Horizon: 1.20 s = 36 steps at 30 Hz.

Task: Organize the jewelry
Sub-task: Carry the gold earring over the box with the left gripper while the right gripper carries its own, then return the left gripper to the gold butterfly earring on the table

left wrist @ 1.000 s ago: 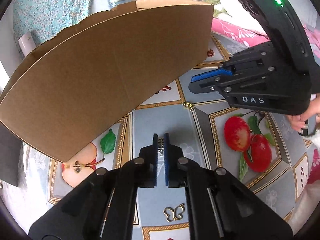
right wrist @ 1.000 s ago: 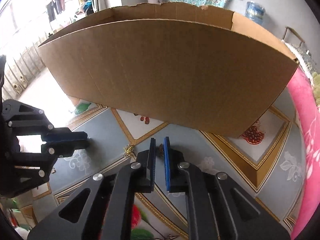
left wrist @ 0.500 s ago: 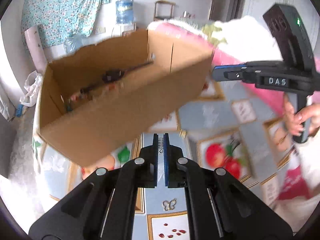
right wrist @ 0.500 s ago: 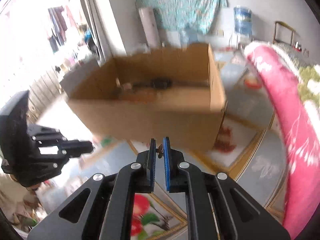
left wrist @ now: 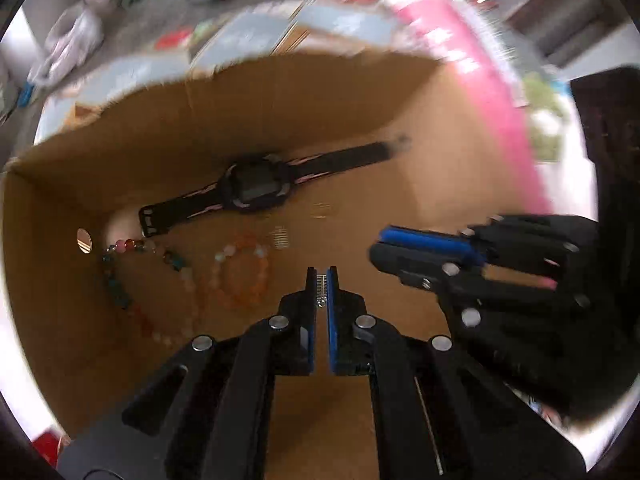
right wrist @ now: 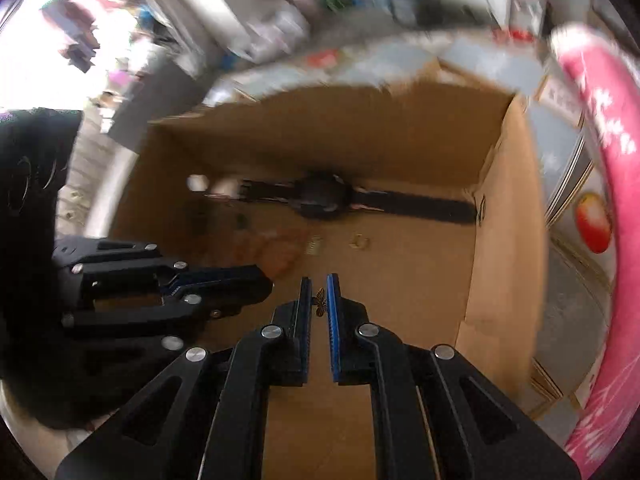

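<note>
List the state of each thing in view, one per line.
Left gripper: shut on a small silver comb-like piece.
Right gripper: shut on a small butterfly charm.
Cardboard box: open-topped.
Black watch: lying flat, strap unbuckled.
Orange bead bracelet: lying in a closed loop.

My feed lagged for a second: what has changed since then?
Both grippers rose from the tablecloth beside the box to above its open top. Unchanged: left gripper shut on a small silver piece, right gripper on a butterfly charm. The watch and beads lie inside.
</note>
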Motion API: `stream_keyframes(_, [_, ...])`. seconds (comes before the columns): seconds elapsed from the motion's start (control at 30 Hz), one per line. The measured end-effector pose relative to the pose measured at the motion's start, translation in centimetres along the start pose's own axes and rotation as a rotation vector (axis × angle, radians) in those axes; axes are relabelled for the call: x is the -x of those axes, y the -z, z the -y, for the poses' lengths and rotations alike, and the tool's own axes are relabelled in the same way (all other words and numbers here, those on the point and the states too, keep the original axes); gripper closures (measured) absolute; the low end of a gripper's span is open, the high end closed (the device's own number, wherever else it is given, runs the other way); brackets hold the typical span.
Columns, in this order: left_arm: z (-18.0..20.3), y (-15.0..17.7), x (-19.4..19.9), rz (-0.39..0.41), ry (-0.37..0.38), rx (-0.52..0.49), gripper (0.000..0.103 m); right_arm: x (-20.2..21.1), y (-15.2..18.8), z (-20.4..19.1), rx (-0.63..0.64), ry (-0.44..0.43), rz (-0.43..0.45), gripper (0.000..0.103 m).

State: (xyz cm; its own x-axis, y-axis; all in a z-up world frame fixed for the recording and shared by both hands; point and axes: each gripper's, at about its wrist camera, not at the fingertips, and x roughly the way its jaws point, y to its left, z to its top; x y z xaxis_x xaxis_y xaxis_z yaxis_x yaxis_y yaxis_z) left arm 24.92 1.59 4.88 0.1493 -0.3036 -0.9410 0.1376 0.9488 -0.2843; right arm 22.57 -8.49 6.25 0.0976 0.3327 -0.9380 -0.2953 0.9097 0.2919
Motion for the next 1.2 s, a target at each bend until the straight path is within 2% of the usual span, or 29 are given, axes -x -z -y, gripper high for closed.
stream_keyframes(0.07, [-0.7, -0.8, -1.9, -0.058, 0.009, 0.04, 0.1, -1.5, -0.5, 1.1, -0.068, 0.01, -0.06, 0.093])
stream_keyframes(0.13, [-1.5, -0.9, -3.0, -0.087, -0.011, 0.081, 0.101, -2.0, -0.8, 0.6, -0.063, 0.042, -0.077, 0.093])
stream_keyframes(0.2, [-2.1, -1.0, -3.6, -0.112, 0.0, 0.111, 0.101, -2.4, -0.9, 0.7, -0.078, 0.05, -0.102, 0.087])
stream_keyframes(0.27, [-2.6, -0.7, -3.2, -0.097, 0.005, 0.116, 0.096, -1.7, -1.0, 0.8, -0.088, -0.014, -0.066, 0.077])
stream_keyframes(0.3, [-2.6, -0.3, -2.3, -0.072, 0.016, 0.107, 0.095, -0.3, -0.5, 0.8, -0.095, -0.044, -0.012, 0.076])
stream_keyframes(0.33, [-2.4, 0.4, -0.9, -0.031, 0.033, 0.086, 0.091, 0.8, 0.0, 0.7, -0.09, -0.064, 0.03, 0.075])
stream_keyframes(0.37, [-1.9, 1.2, 0.6, 0.016, 0.048, 0.049, 0.083, 3.3, 1.2, 0.2, -0.057, -0.113, 0.116, 0.074])
stream_keyframes(0.43, [-0.6, 4.6, 5.1, 0.149, 0.057, -0.048, 0.078, 8.7, 5.2, -1.1, 0.033, -0.16, 0.297, 0.065])
stream_keyframes(0.5, [0.9, 10.3, 10.5, 0.333, 0.073, -0.157, 0.077, 12.4, 9.6, -1.6, 0.092, -0.196, 0.44, 0.06])
stream_keyframes(0.53, [1.2, 12.6, 12.1, 0.399, 0.075, -0.196, 0.076, 14.1, 13.4, -1.8, 0.134, -0.227, 0.51, 0.058])
stream_keyframes(0.57, [1.5, 17.0, 14.5, 0.513, 0.059, -0.247, 0.074, 14.6, 15.6, -1.9, 0.158, -0.231, 0.534, 0.054])
stream_keyframes(0.6, [1.2, 19.5, 15.5, 0.588, 0.041, -0.261, 0.07, 14.6, 18.4, -2.2, 0.173, -0.182, 0.553, 0.05])
stream_keyframes(0.63, [1.0, 22.8, 15.8, 0.672, -0.01, -0.268, 0.057, 14.0, 20.6, -2.6, 0.19, -0.138, 0.562, 0.038])
stream_keyframes(0.67, [0.7, 25.3, 14.7, 0.704, -0.065, -0.259, 0.055, 13.1, 21.9, -2.9, 0.212, -0.125, 0.56, 0.034])
stream_keyframes(0.7, [0.5, 26.8, 13.2, 0.681, -0.08, -0.26, 0.055, 11.5, 23.4, -3.1, 0.249, -0.098, 0.555, 0.034])
stream_keyframes(0.77, [0.3, 29.3, 7.1, 0.509, -0.094, -0.247, 0.056, 8.1, 24.5, -3.3, 0.275, -0.041, 0.511, 0.034])
stream_keyframes(0.8, [0.1, 30.0, 5.0, 0.459, -0.091, -0.238, 0.057, 6.1, 24.8, -3.4, 0.289, -0.043, 0.481, 0.034])
stream_keyframes(0.83, [-0.1, 30.7, 2.8, 0.4, -0.087, -0.227, 0.065, 5.1, 24.8, -3.3, 0.285, -0.058, 0.472, 0.034])
stream_keyframes(0.87, [-0.1, 31.3, 1.8, 0.38, -0.097, -0.237, 0.068, 3.5, 24.7, -3.2, 0.286, -0.06, 0.459, 0.034])
stream_keyframes(0.93, [0.6, 31.7, 0.4, 0.408, -0.166, -0.275, 0.068, 1.7, 24.7, -3.3, 0.3, -0.016, 0.437, 0.034])
stream_keyframes(0.97, [0.9, 31.6, 0.3, 0.424, -0.148, -0.289, 0.068, 0.7, 24.3, -3.4, 0.308, 0.029, 0.425, 0.034])
stream_keyframes(1.07, [1.8, 31.5, -0.7, 0.371, -0.118, -0.34, 0.066, -0.7, 23.7, -3.4, 0.321, 0.012, 0.385, 0.034])
stream_keyframes(1.17, [2.8, 31.8, -1.5, 0.382, -0.16, -0.394, 0.066, -1.7, 23.5, -4.1, 0.383, 0.067, 0.369, 0.034])
stream_keyframes(1.2, [3.0, 31.7, -1.7, 0.382, -0.154, -0.394, 0.07, -2.0, 23.3, -4.3, 0.395, 0.068, 0.359, 0.034])
